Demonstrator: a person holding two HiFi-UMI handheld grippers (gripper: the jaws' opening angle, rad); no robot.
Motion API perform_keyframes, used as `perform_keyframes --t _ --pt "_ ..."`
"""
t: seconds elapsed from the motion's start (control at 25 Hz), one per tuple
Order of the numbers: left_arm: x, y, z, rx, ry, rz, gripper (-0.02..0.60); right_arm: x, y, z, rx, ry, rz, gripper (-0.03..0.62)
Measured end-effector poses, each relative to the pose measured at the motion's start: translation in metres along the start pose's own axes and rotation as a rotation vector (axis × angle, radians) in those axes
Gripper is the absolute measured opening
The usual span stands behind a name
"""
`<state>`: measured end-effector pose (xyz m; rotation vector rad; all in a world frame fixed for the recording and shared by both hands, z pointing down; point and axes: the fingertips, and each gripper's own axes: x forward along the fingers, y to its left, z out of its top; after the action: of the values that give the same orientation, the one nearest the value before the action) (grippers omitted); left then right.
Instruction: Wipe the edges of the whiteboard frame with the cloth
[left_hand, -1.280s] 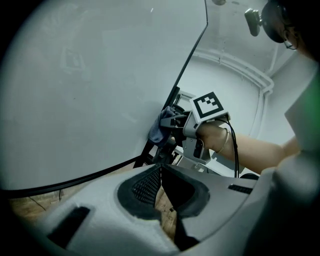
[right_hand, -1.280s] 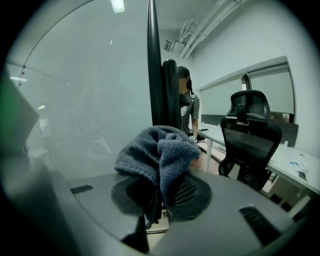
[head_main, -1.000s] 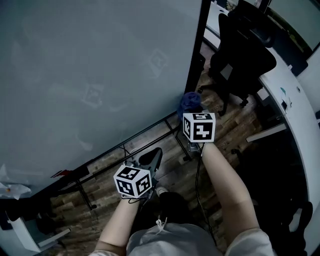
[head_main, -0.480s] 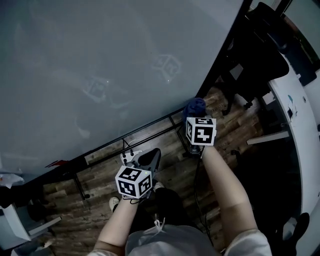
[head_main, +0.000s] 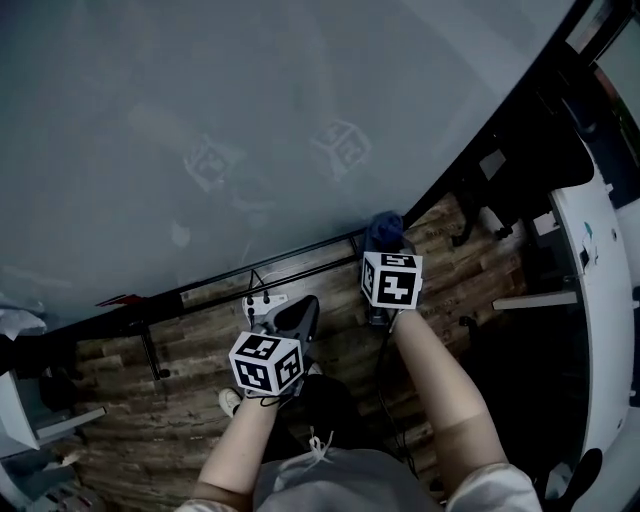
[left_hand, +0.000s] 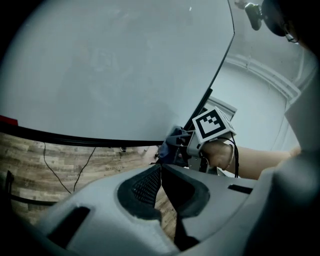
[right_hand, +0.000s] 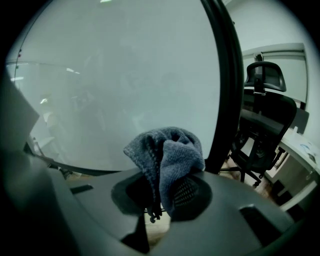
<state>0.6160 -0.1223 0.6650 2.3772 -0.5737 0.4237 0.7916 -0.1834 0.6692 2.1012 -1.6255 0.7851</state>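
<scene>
The whiteboard (head_main: 250, 110) fills the upper head view, its black frame (head_main: 500, 120) running down the right side to a lower corner. A blue-grey cloth (head_main: 385, 228) sits at that corner, and my right gripper (head_main: 383, 248) is shut on it. In the right gripper view the cloth (right_hand: 167, 160) is bunched up between the jaws, just left of the black frame (right_hand: 227, 85). My left gripper (head_main: 298, 316) hangs lower, away from the board, shut with nothing in it. From the left gripper view (left_hand: 161, 170) I see the cloth (left_hand: 172, 144) near the board's bottom edge.
A black office chair (right_hand: 262, 125) stands right of the board on the wood-plank floor (head_main: 330, 270). A white desk (head_main: 600, 250) runs along the right. The board's stand bars and a cable (head_main: 260, 285) lie below it. Clutter (head_main: 25, 330) sits at the left.
The head view has swung so the board fills more of it. The right gripper keeps the cloth at the frame's lower right corner. The left gripper has hardly moved.
</scene>
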Motion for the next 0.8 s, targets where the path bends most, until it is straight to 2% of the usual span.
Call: perform_keyframes --t 0.28,0.64,0.8 --pt "-0.046 0.025 0.005 -0.024 -0.060 0.059 0.018 -0.002 0.061 -0.009 -0.046 0.022 0.078 0.069" --pt "-0.127 0.078 -0.009 -0.089 -0.100 0.143 0.018 -0.012 0.171 -0.016 -0.091 0.047 0.175 0.069" --pt "-0.169 0.103 -0.014 -0.109 -0.120 0.178 0.018 -0.019 0.224 -0.016 -0.077 0.042 0.202 0.069"
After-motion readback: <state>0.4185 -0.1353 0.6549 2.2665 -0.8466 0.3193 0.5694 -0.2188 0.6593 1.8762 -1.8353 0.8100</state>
